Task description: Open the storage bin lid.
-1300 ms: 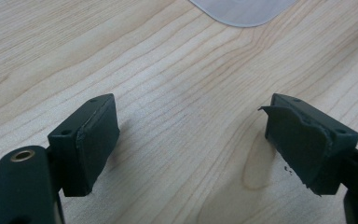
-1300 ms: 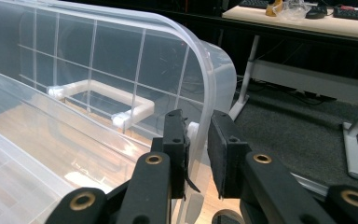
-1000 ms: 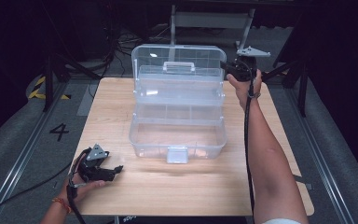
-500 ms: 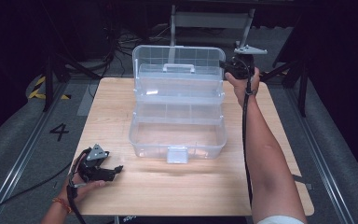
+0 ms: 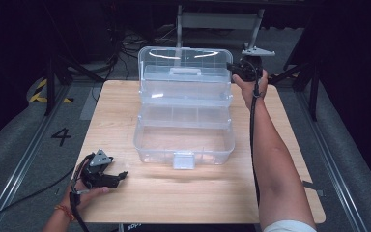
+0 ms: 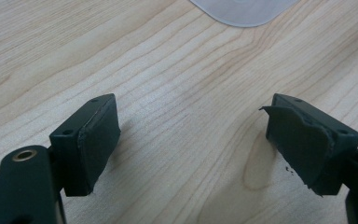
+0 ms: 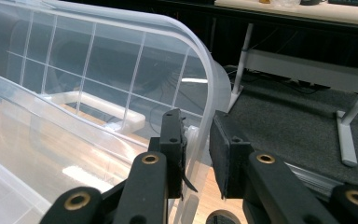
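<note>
A clear plastic tiered box (image 5: 183, 140) stands open in the middle of the wooden table (image 5: 174, 198). Its lid (image 5: 186, 60) is raised upright at the back, with a white handle on it. My right gripper (image 5: 232, 66) is at the lid's upper right corner. In the right gripper view its jaws (image 7: 198, 140) are shut on the curved rim of the lid (image 7: 121, 60). My left gripper (image 5: 121, 175) rests low at the table's front left, away from the box. Its jaws (image 6: 191, 140) stand open over bare wood, with nothing between them.
A rounded corner of the box (image 6: 242, 7) shows at the top of the left gripper view. Behind the table stand a metal frame (image 5: 220, 19) and dark floor with cables. A grey floor strip marked with a 4 (image 5: 61, 136) lies to the left.
The right gripper has edged slightly to the left at the lid's corner. The left gripper and the box have stayed where they were.
</note>
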### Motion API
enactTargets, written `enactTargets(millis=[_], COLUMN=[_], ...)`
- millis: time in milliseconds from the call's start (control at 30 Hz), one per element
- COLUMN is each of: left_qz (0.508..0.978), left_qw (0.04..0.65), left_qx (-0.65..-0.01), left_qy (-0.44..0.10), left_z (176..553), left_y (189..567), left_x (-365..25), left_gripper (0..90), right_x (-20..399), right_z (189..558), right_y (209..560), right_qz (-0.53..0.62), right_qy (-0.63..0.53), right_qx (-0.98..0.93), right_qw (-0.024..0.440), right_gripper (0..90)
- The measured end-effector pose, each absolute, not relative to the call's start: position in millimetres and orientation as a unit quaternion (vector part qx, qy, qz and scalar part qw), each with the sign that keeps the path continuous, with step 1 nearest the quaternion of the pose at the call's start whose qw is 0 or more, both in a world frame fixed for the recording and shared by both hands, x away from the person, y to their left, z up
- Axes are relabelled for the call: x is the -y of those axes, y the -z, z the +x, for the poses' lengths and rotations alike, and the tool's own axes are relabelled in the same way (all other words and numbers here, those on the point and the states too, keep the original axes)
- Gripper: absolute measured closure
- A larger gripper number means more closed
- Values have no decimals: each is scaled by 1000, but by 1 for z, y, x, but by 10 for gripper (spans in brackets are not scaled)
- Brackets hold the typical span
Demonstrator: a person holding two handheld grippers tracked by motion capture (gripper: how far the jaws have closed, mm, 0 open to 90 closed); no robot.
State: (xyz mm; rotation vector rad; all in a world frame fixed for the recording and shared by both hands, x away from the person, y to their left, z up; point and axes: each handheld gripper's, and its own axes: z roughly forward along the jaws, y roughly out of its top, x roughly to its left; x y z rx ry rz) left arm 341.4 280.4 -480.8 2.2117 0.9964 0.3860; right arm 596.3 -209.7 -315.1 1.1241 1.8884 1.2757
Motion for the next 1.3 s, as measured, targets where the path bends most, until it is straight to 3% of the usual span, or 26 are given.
enactTargets(millis=[1300], left_qz=[848], left_qw=[338], left_qx=[-381], left_qy=[-145], left_z=[342], left_y=[481], left_x=[-281], left_gripper=[177], right_x=[208], right_z=[614], right_y=[323], right_qz=[435], right_qy=[-457], right_qx=[-720], right_qw=[289], right_gripper=[731])
